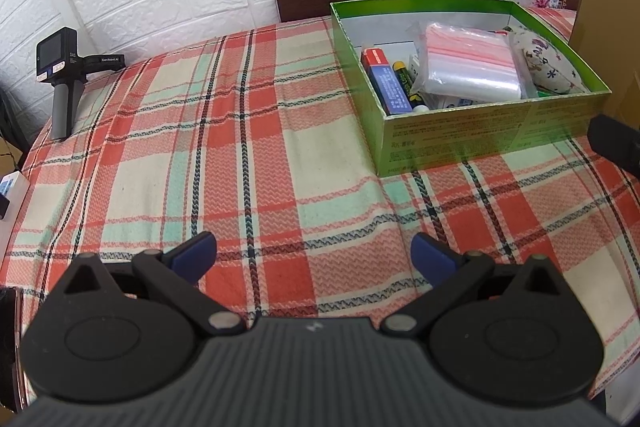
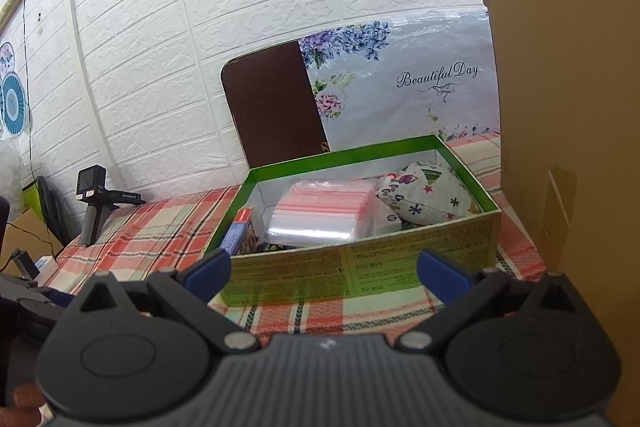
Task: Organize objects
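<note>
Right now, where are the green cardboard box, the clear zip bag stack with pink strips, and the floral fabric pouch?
Green cardboard box (image 1: 480, 135): left wrist view, front wall.
Clear zip bag stack with pink strips (image 1: 468, 63): left wrist view, top face.
Floral fabric pouch (image 2: 424, 197): right wrist view, middle.

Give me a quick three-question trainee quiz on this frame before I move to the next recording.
1. True or false: the left tongs and the right tongs are both open and hold nothing.
2. What lies on top in the middle of the green box? A) the stack of zip bags B) a mug C) a plate
3. Fill in: the floral fabric pouch lies inside the box at its ____ end, seen from the right wrist view.

Key: 1 true; 2 A; 3 right.
</note>
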